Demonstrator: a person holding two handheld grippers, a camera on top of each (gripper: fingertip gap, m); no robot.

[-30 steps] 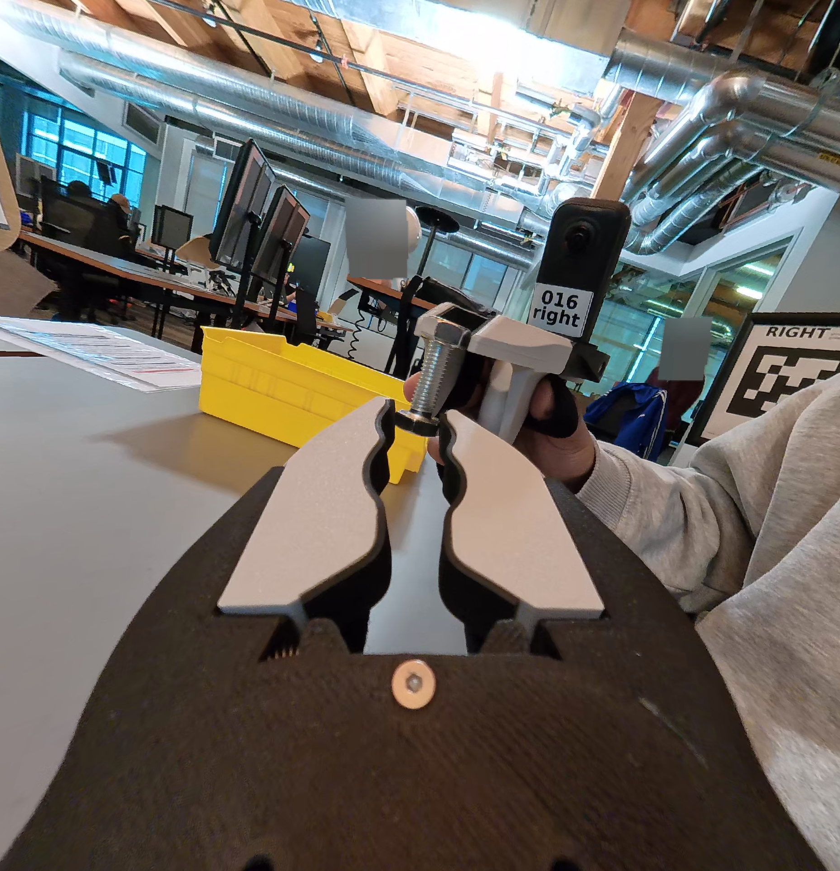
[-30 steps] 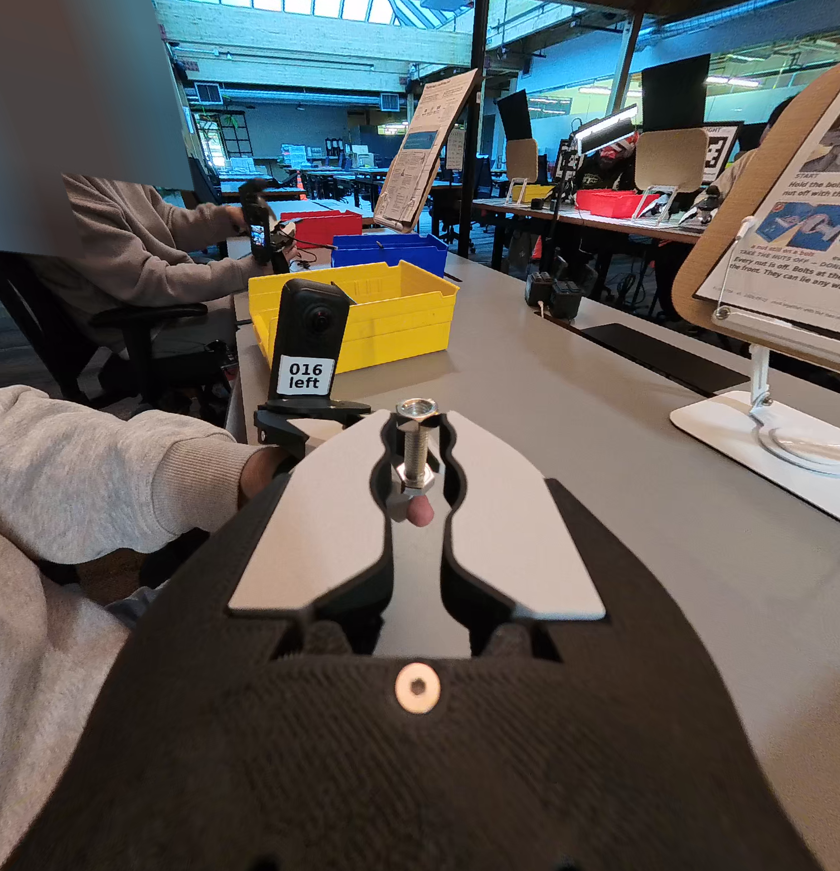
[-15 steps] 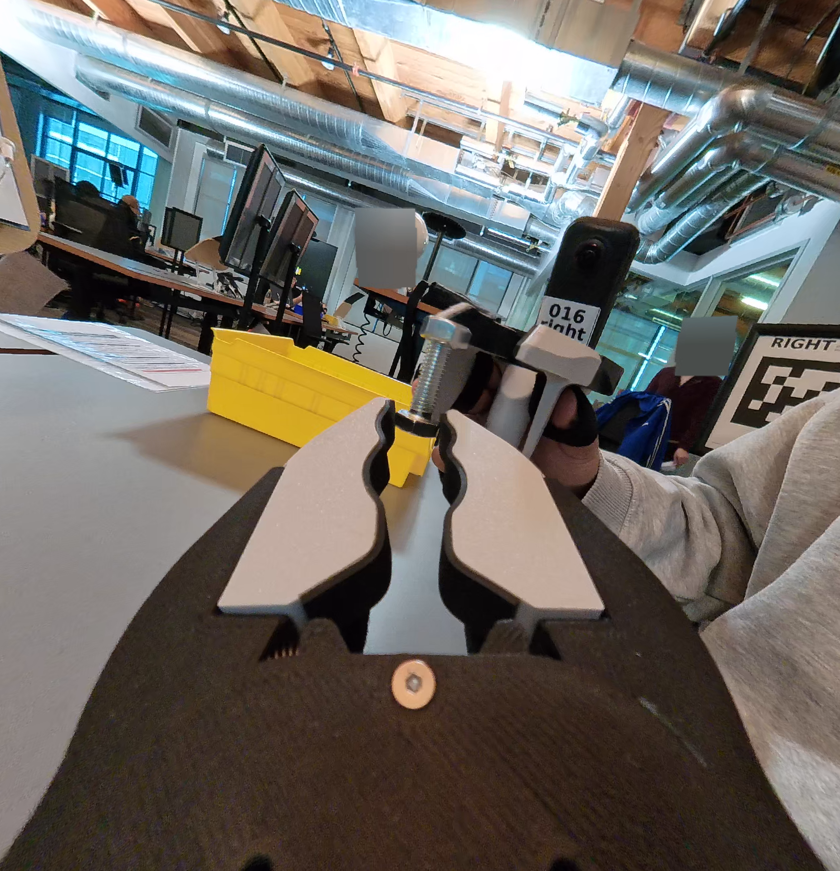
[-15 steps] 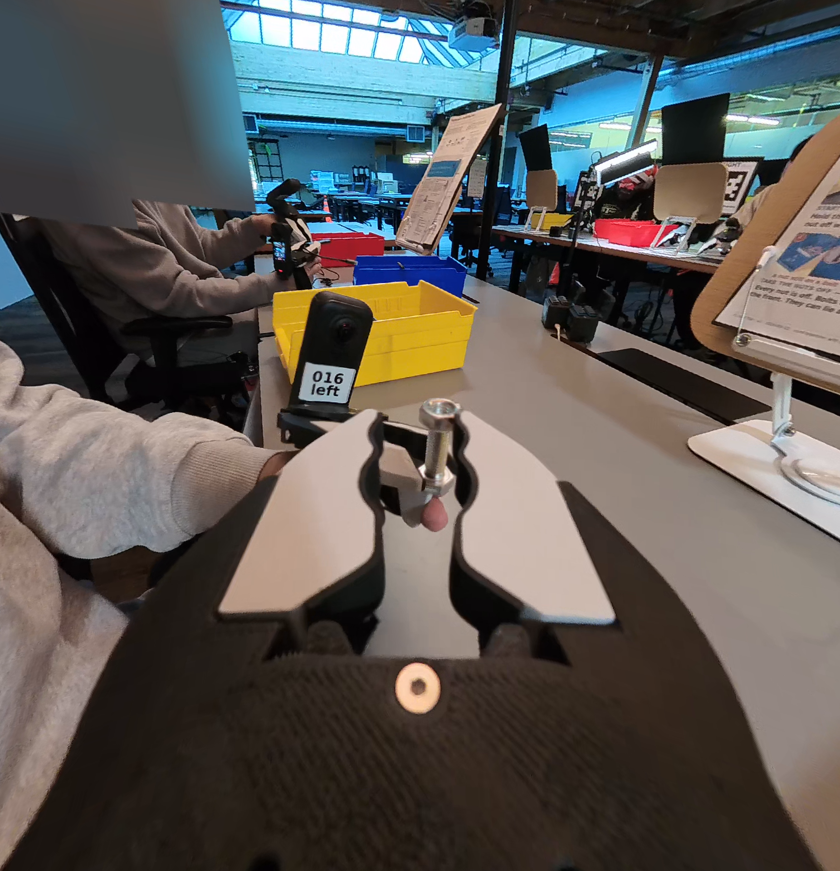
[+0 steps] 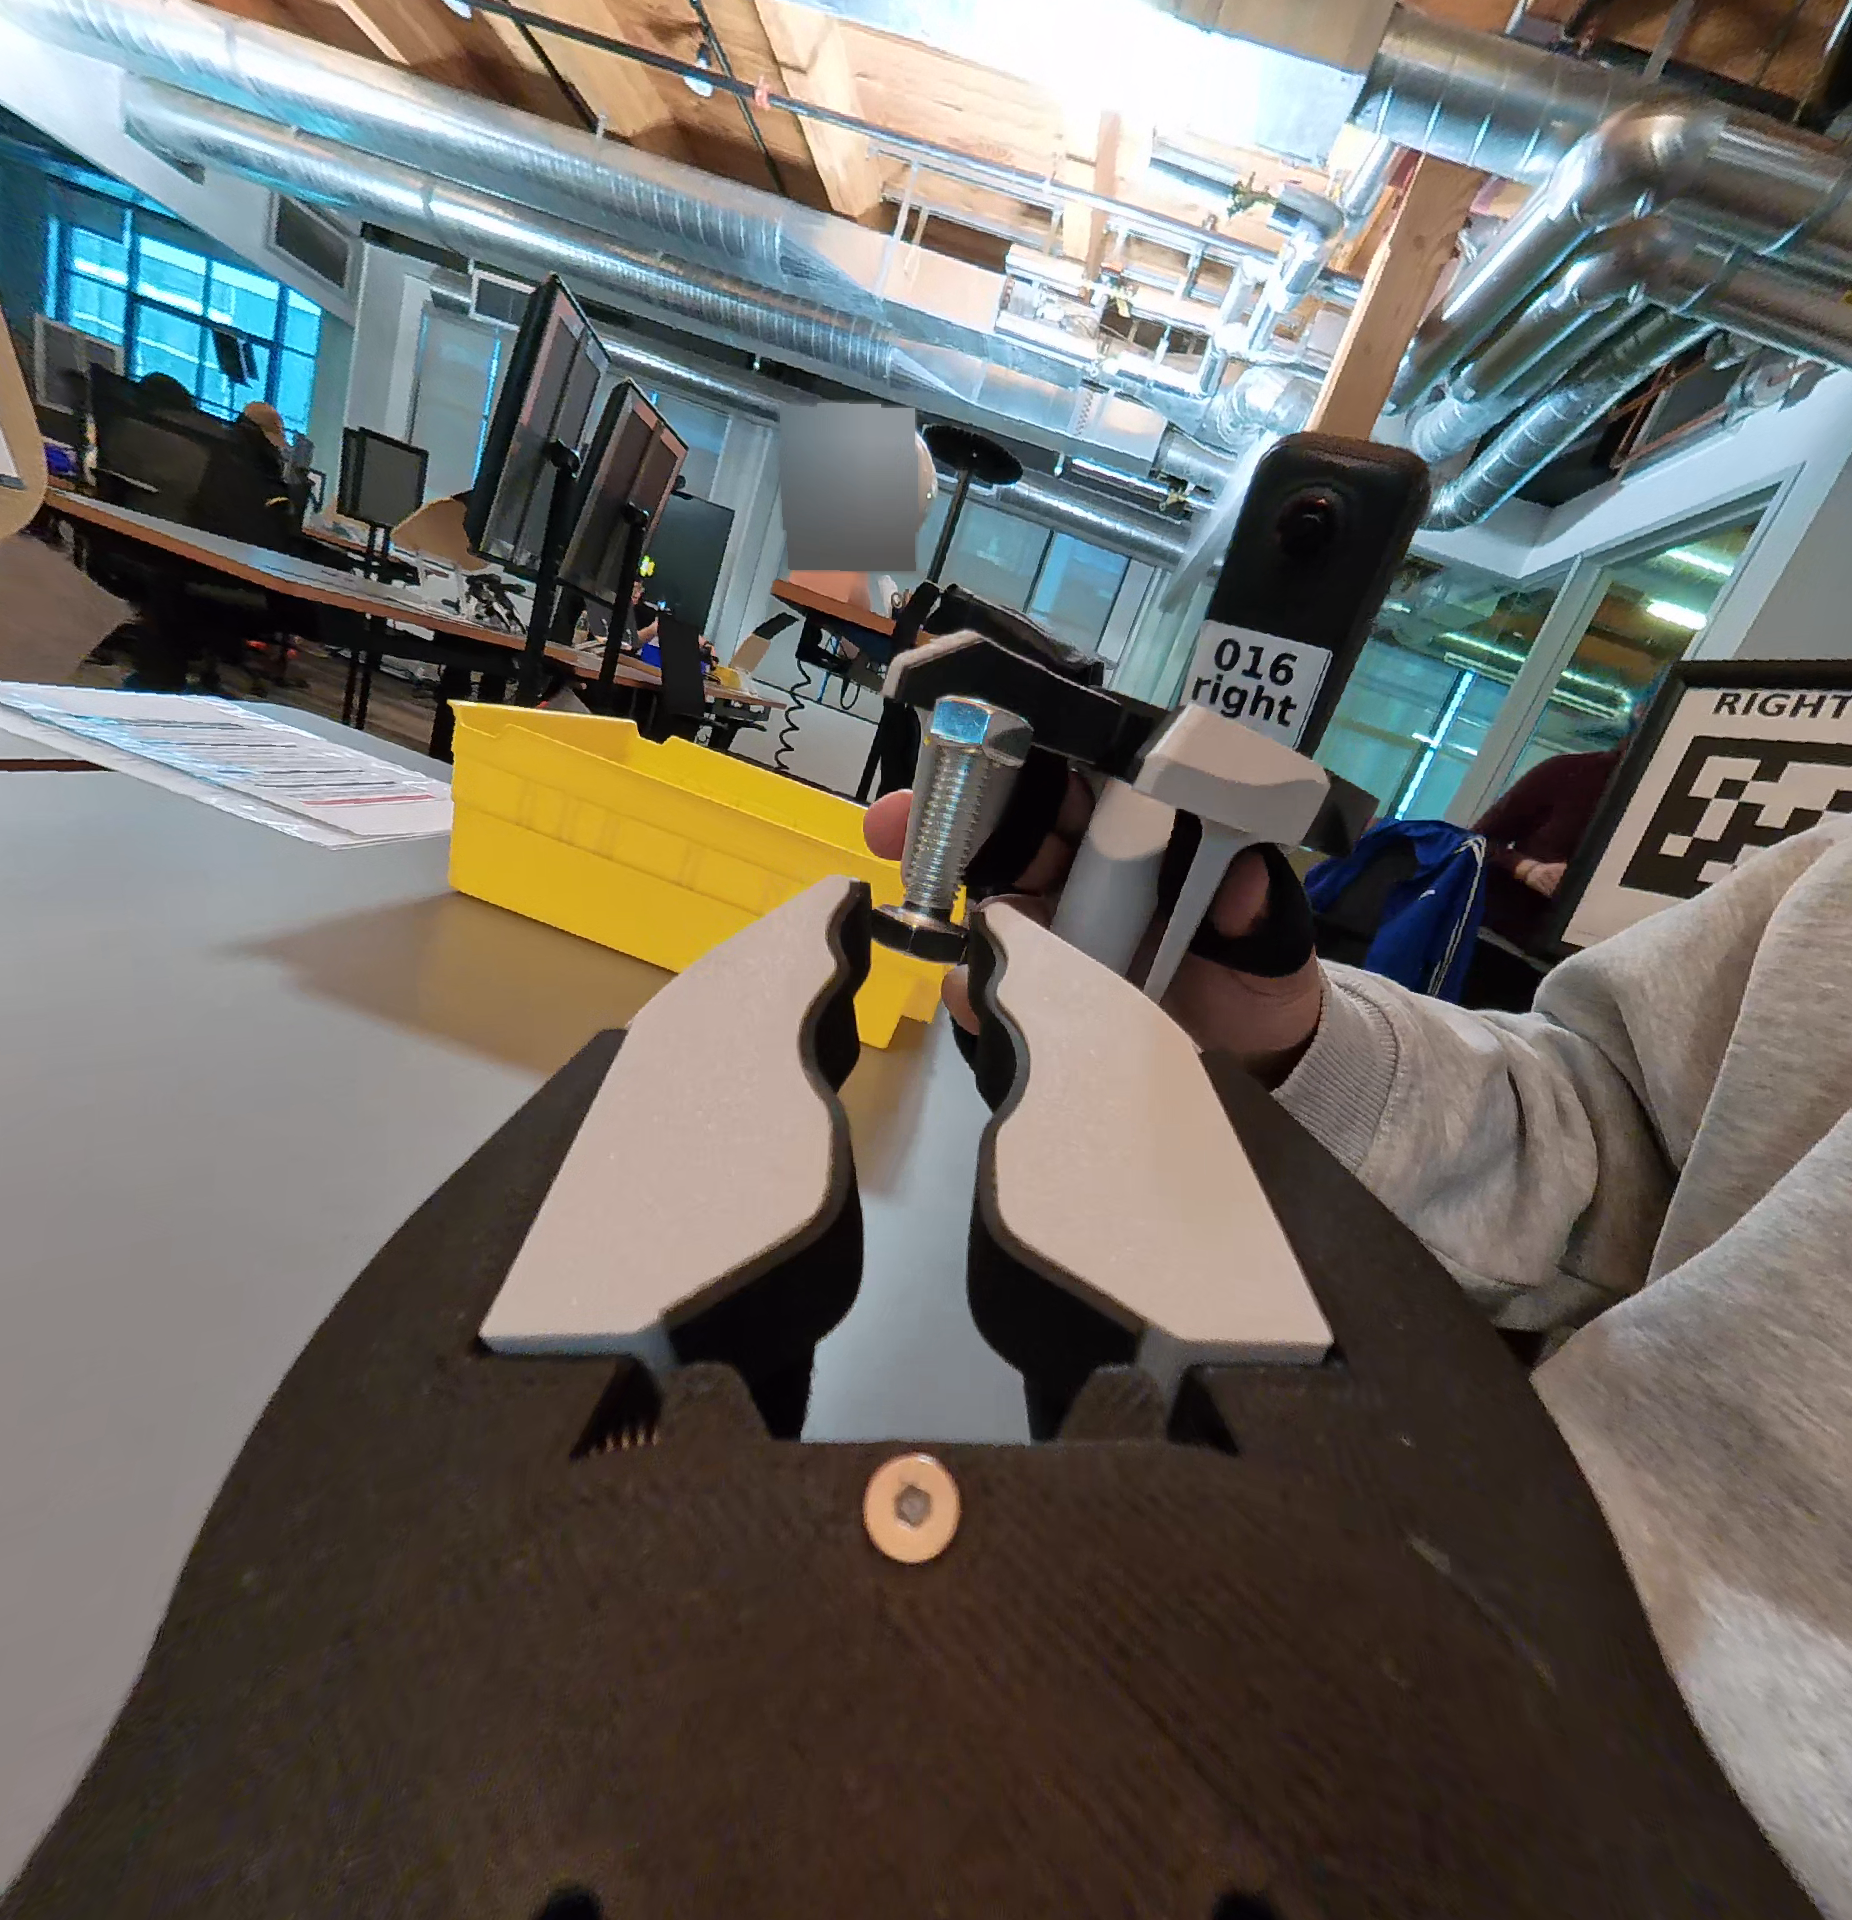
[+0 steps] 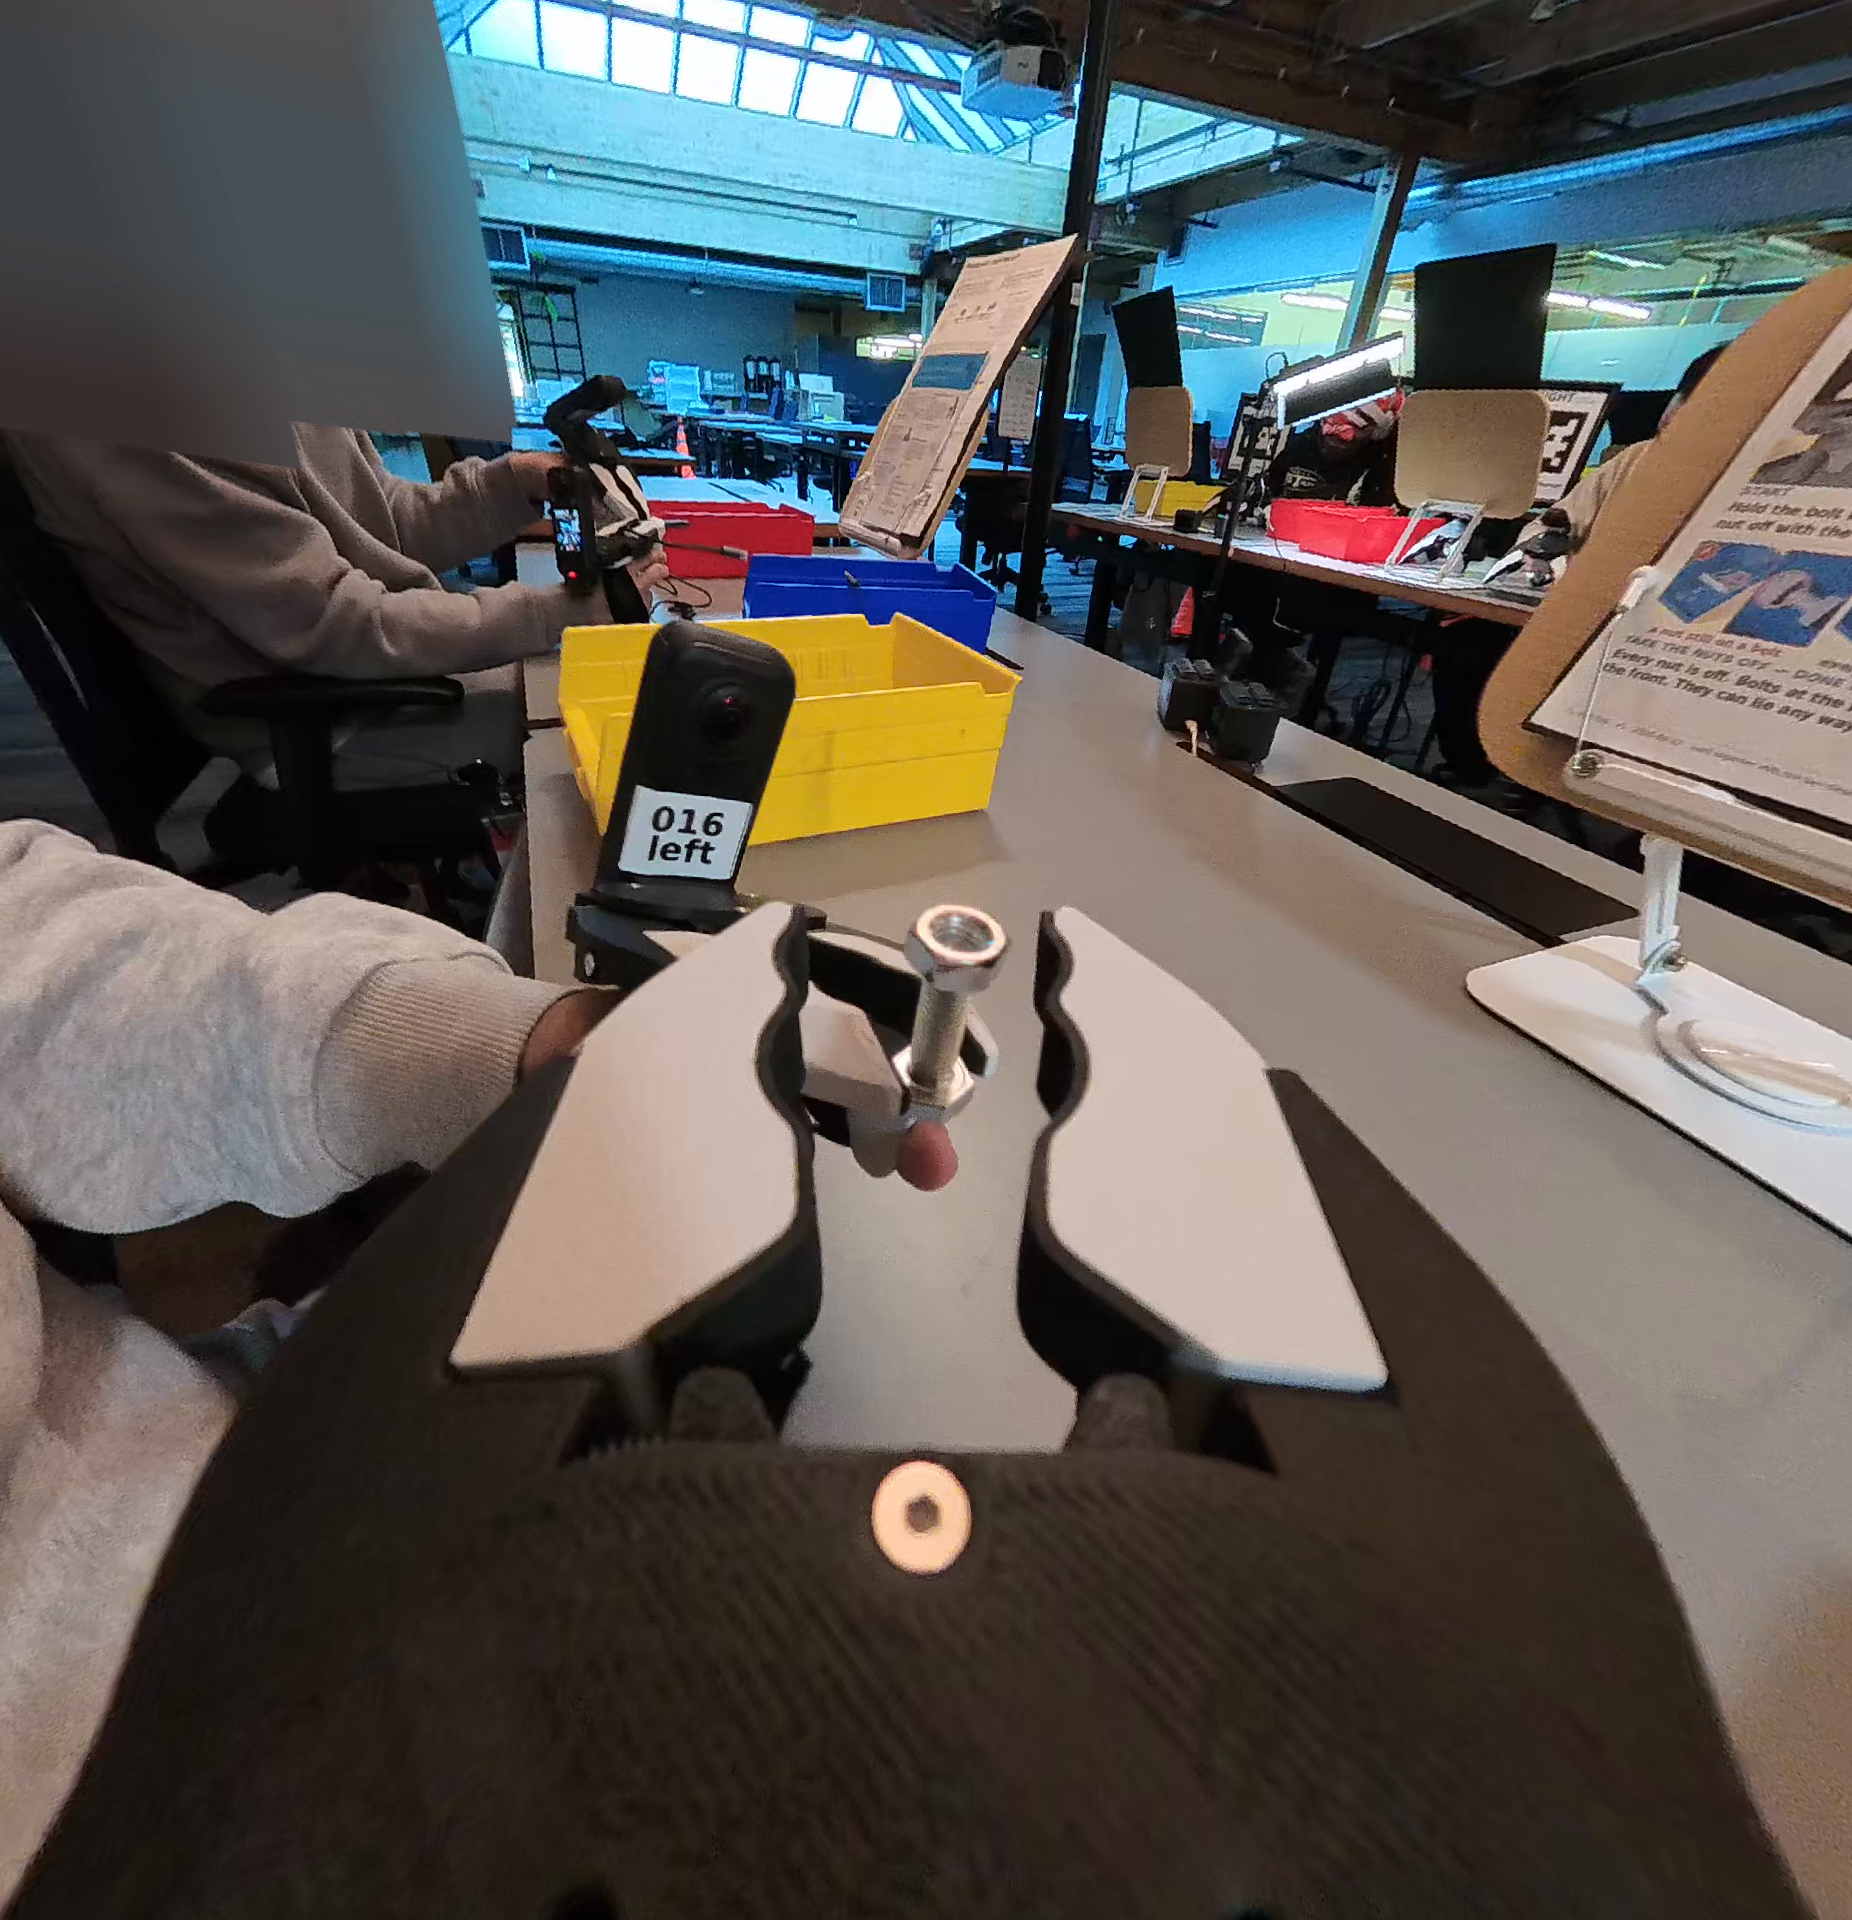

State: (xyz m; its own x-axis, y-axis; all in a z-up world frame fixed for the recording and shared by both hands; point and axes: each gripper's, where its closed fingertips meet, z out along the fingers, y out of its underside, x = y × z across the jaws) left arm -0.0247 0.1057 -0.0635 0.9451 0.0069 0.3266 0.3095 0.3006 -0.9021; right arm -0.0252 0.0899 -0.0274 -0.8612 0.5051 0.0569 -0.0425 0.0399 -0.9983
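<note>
Grey table [image 5: 174, 1039] fills the left and lower part of both views. A yellow bin [image 5: 631, 821] sits on it at mid frame, and a paper stand [image 6: 1732, 644] is at the right edge of the right wrist view.

The left gripper [image 5: 919, 925] is narrow, pinching the nut [image 5: 917, 932] at the lower end of a bolt [image 5: 948, 821]. The bolt stands near upright at frame centre, off the table, hex head on top.

The right gripper [image 6: 919, 920] is spread wide. Its fingers sit either side of the bolt [image 6: 943, 1023] with gaps both sides, touching nothing. A bare fingertip [image 6: 927, 1153] shows just under the bolt's near end.

The bolt is likely steel: stiff, dense for its size, not fragile. The threads are probably slick, so the hex flats of the head look like the best hold.
</note>
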